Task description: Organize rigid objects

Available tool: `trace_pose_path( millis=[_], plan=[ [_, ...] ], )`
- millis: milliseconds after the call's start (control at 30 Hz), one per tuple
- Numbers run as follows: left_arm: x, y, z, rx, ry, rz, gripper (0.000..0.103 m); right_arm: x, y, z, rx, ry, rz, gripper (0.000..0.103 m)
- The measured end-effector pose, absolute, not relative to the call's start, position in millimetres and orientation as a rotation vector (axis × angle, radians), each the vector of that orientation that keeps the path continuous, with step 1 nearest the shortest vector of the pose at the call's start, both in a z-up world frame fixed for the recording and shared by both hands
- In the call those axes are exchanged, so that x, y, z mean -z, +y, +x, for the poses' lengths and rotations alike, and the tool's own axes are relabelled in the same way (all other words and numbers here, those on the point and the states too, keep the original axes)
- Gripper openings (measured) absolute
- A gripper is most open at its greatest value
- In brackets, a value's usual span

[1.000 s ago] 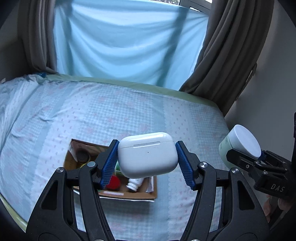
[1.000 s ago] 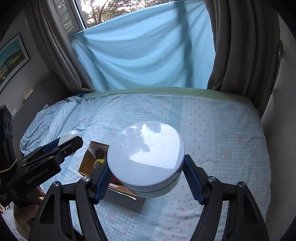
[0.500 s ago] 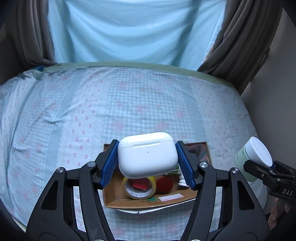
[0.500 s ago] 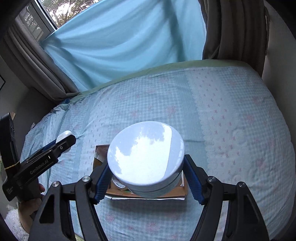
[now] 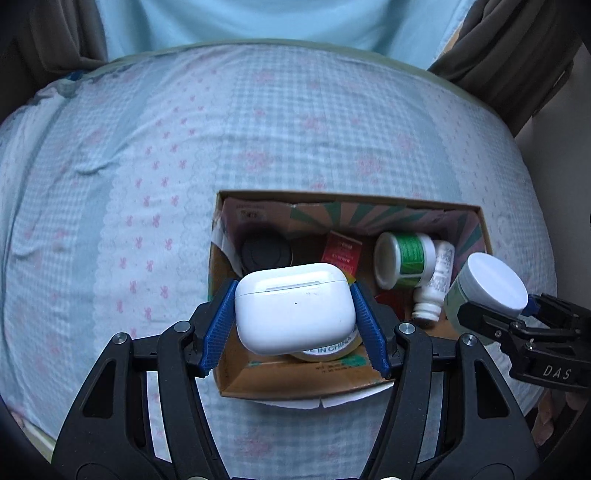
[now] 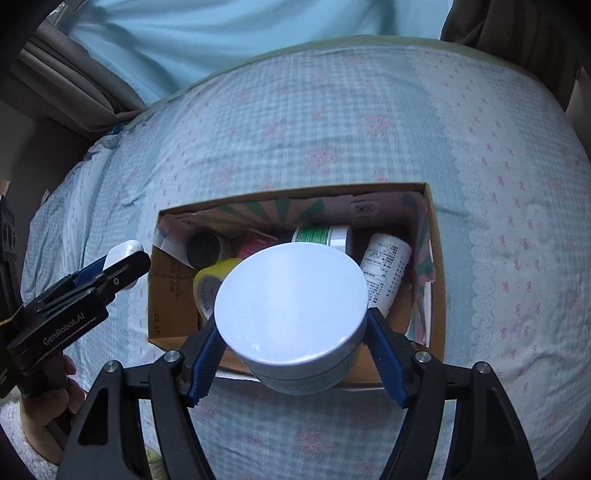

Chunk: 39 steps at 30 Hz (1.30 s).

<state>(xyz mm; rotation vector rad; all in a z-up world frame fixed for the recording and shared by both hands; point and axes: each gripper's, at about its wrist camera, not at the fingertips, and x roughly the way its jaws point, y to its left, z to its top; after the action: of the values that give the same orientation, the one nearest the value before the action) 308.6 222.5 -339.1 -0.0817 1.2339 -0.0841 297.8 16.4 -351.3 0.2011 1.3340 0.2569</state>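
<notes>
**Holding two items over the packed box**

Hovering above the cardboard box [image 5: 229, 380] on my bed, I have both grippers loaded. My left gripper [image 5: 295, 325] is clamped on a white earbud case [image 5: 295, 310], its blue pads [image 5: 218, 325] pressed against the case's two short ends; the case is held level, lid seam facing up, over the near half of the box. My right gripper [image 6: 295, 354] is closed around a round jar with a pale flat lid [image 6: 291, 299], the pads gripping the jar's sides below the lid, and the jar hangs over the box's near edge as the right wrist camera shows it. In the left wrist view the same jar [image 5: 487, 291] sits at the box's right end.

Inside the box lie a green-labelled white bottle [image 5: 406, 258] on its side, a slimmer white bottle with printed text [image 5: 436, 280] just beside it, a dark round lid [image 5: 266, 253] in the far left corner, a red packet [image 5: 341, 251] between them, and a roll of tape [image 6: 208, 284] partly hidden under the earbud case. The box rests on a blue checked bedsheet [image 5: 258, 129] with pink bows. A light blue cloth [image 6: 221, 33] and dark curtains [image 5: 517, 48] hang behind the bed.
</notes>
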Motion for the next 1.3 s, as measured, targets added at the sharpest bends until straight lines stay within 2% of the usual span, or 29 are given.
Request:
trace_pose_path(
  millis=[300, 333, 367, 400, 433, 467, 533, 1000, 1300],
  plan=[
    [379, 212, 299, 0.088, 1.294, 0.007, 0.059, 400, 16, 309, -0.263, 1.437, 0.212, 0.069],
    [381, 211, 299, 0.084, 1.296, 0.017, 0.062, 402, 16, 309, -0.266, 1.44, 0.219, 0.069],
    [380, 211, 299, 0.085, 1.291, 0.018, 0.079, 403, 15, 310, -0.27, 1.435, 0.235, 0.069],
    [378, 210, 299, 0.091, 1.284, 0.013, 0.103, 401, 13, 310, -0.273, 1.425, 0.258, 0.069],
    [375, 211, 298, 0.1, 1.27, 0.0, 0.103, 398, 11, 310, -0.269, 1.414, 0.277, 0.075],
    [372, 211, 297, 0.109, 1.26, -0.011, 0.103, 396, 9, 310, -0.254, 1.411, 0.278, 0.089],
    [368, 211, 295, 0.105, 1.257, -0.002, 0.103, 392, 5, 309, -0.222, 1.401, 0.245, 0.098],
    [335, 220, 265, 0.094, 1.212, -0.032, 0.103, 370, -22, 277, -0.109, 1.399, 0.282, 0.099],
    [262, 205, 249, 0.123, 1.112, -0.009, 0.103, 304, -22, 259, -0.11, 1.304, 0.238, 0.099]
  ],
)
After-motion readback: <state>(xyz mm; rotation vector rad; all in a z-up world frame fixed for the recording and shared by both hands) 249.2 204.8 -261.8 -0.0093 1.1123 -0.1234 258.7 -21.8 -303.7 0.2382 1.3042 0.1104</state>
